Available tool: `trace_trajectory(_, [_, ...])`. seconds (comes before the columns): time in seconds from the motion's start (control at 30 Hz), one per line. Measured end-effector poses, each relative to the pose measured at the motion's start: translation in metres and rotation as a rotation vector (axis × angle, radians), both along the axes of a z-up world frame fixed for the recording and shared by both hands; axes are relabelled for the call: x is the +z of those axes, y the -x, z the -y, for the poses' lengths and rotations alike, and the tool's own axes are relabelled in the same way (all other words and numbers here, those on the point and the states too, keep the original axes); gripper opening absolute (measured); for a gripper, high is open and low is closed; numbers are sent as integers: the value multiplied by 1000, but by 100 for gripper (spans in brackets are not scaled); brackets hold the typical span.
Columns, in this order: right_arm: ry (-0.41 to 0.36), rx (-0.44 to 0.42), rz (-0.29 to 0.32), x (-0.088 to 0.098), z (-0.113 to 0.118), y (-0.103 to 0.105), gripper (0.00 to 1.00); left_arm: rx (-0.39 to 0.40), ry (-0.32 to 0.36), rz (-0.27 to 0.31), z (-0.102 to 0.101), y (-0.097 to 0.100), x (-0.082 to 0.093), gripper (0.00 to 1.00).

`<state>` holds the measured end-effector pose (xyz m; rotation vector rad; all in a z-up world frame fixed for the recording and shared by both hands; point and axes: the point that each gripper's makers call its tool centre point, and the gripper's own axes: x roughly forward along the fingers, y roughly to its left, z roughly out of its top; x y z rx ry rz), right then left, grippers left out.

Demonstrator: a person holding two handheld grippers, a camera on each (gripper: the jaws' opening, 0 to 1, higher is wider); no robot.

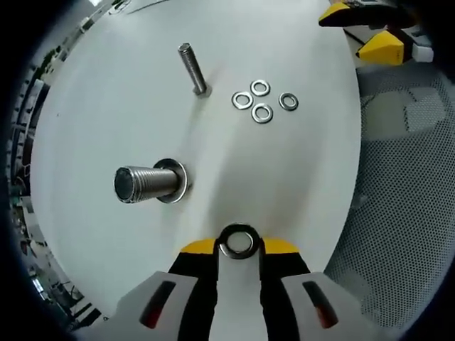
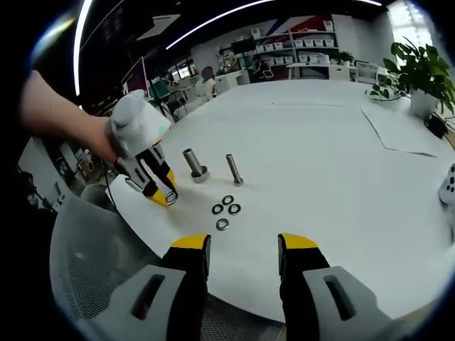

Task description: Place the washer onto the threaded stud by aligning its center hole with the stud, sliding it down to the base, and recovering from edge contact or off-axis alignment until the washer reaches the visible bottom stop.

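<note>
Two claws: left claw (image 1: 239,245) grasps a washer (image 1: 239,242), right claw (image 2: 242,249) released

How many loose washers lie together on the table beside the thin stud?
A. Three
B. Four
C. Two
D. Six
B: in the left gripper view four washers lie in a cluster on the table next to the thin stud, apart from the one held by the left gripper and the one at the thick stud's base.
</note>
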<state>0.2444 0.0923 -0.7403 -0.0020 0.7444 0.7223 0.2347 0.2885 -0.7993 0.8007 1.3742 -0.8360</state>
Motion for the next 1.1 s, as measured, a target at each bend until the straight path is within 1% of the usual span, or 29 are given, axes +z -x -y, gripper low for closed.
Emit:
trace_trajectory(0.2, [2,-2,-2,0,1,1,41,4,1,-2,-1,0,0,19])
trace_trajectory(0.5, [2,-6,-3,-1,1,-1,41,26,4,-12,-11,0,1,18])
trace_trajectory(0.87, [4,-2,-3,0,-2,-1,41,21,28,-3,-8,0,8,18])
trace_trajectory(1.1, [5,2,-1,0,-2,-2,41,14,41,4,-5,-4,18,18])
